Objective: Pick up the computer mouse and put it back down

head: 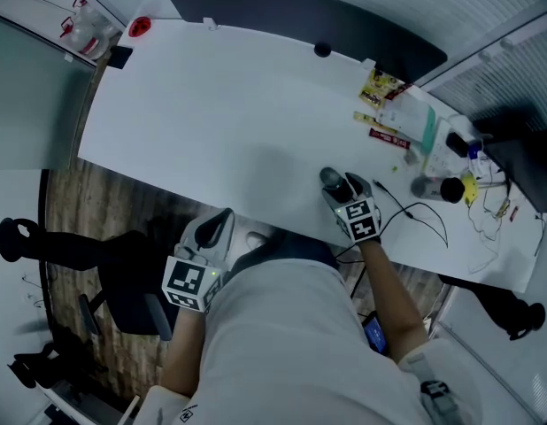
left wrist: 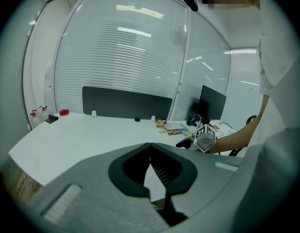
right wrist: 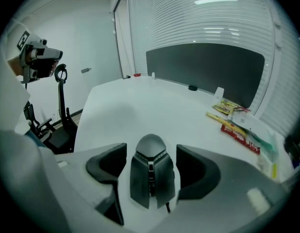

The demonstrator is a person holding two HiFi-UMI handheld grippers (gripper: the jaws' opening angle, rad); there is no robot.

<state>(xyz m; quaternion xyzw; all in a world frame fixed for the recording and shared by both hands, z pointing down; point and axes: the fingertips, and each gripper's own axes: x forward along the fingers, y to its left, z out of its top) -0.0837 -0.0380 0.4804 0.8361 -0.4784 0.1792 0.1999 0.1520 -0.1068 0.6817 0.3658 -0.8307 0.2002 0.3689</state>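
Grey and black, the computer mouse (right wrist: 151, 174) lies on the white table (head: 229, 113) close to its near edge, with its cable (head: 424, 209) running away to the person's right. The right gripper (head: 344, 189) is set around it. Its two dark fingers (right wrist: 108, 166) stand apart, one on each side of the mouse, and a thin strip of table shows between each pad and the mouse body, so they seem released rather than pressing. This placing looks deliberate: the mouse is centred and its long axis runs along the fingers, so a squeeze would meet its flat sides and not its rounded back.

The left gripper (head: 216, 228) is held off the table, beside the person's body. Its fingers (left wrist: 162, 171) are clenched tip to tip on nothing – probably it is only parked out of the way, since one gripper is enough for this task.

As for writing, no brand can be read on the mouse. The marker cube (head: 360, 220) carries only black and white squares. The yellow snack packets (head: 380, 87) and the red packet (right wrist: 240, 132) farther along the table have print, but it is too small to read.
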